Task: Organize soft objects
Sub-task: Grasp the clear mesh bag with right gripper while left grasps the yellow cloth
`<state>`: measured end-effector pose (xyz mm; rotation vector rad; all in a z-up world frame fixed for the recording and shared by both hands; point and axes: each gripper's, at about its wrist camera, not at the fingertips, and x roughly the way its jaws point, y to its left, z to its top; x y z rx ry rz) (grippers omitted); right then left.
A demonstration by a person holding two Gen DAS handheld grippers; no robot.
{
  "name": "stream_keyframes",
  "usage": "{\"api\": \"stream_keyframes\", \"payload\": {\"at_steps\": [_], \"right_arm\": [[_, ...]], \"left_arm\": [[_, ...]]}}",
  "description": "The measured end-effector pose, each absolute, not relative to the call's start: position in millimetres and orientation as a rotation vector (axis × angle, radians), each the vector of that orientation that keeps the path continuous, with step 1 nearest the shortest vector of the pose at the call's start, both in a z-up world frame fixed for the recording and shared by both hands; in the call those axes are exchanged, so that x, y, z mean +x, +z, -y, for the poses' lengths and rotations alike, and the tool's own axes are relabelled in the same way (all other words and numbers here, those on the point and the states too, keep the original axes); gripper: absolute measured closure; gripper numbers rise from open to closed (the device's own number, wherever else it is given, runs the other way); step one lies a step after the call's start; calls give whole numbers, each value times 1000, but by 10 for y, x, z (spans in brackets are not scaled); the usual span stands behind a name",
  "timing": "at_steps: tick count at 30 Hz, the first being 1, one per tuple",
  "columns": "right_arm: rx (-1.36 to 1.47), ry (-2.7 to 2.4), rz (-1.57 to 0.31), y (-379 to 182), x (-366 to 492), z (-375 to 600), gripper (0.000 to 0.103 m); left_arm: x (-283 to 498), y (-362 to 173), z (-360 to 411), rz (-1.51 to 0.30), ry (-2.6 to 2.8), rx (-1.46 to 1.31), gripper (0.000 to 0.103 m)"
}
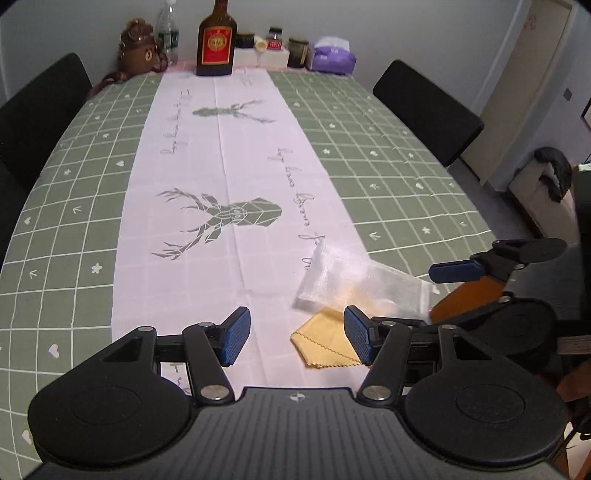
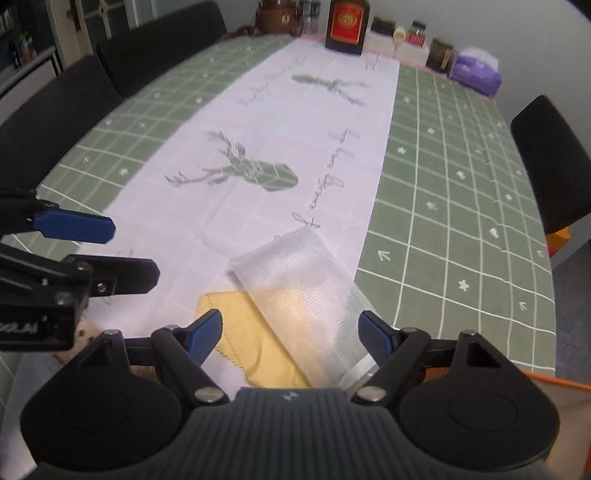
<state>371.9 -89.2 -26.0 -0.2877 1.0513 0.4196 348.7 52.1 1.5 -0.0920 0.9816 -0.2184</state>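
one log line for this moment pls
left gripper: open, empty | right gripper: open, empty | mesh pouch: overlaps yellow cloth | stage: approach

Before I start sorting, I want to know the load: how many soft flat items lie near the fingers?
2. A yellow cloth lies at the near edge of the table, and a sheer white pouch lies partly on top of it. More could be hidden below the cameras.

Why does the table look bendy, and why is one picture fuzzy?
Both wrist views use fisheye lenses, so the tablecloth grid curves near the edges. The right wrist view is smeared by motion: the deer print and bottle look soft. The left wrist view is sharper; its bottle label is clear.
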Motion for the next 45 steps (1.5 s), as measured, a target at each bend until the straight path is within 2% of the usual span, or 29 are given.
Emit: {"api": "stream_keyframes", "payload": {"at_steps": [5, 11, 13, 15, 16, 19, 21, 22, 23, 26, 32, 36, 39, 45], "right_arm": [[-347, 406, -1130, -531, 4022, 774, 16], [-311, 402, -1238, -732, 4338, 782, 16], [-253, 386, -1290, -773, 4407, 828, 19], [-209, 394, -1324, -803, 4437, 859, 33], [-191, 399, -1338, -811, 4443, 873, 34], [-187, 394, -1326, -784, 4419, 894, 49], [-194, 397, -1319, -766, 4393, 895, 71], [-197, 401, -1317, -763, 4388, 898, 79], [-198, 403, -1319, -762, 4383, 905, 94], [-166, 406, -1317, -767, 4386, 953, 103], [-154, 390, -1237, -583, 4316, 1042, 103], [-137, 359, -1167, -384, 4278, 1181, 103], [-146, 343, -1139, -331, 4239, 1238, 103], [-145, 350, -1114, -300, 4157, 1283, 103]], "left_arm": [[3706, -126, -541, -1037, -225, -80, 34], [3851, -265, -539, -1072, -226, -61, 34], [3876, -298, -539, -1080, -233, -64, 34], [3892, -325, -535, -1088, -249, -71, 34], [3900, -337, -531, -1093, -257, -73, 34], [3929, -363, -506, -1103, -266, -64, 34], [3945, -372, -489, -1109, -274, -59, 34], [3951, -373, -476, -1112, -281, -57, 34], [3960, -375, -464, -1114, -289, -57, 34], [3974, -385, -411, -1125, -309, -55, 34], [4011, -421, -270, -1152, -371, -5, 34], [4057, -510, -120, -1173, -418, 79, 30], [4094, -614, 23, -1210, -472, 155, 23], [4155, -760, 213, -1266, -472, 234, 23]]}}
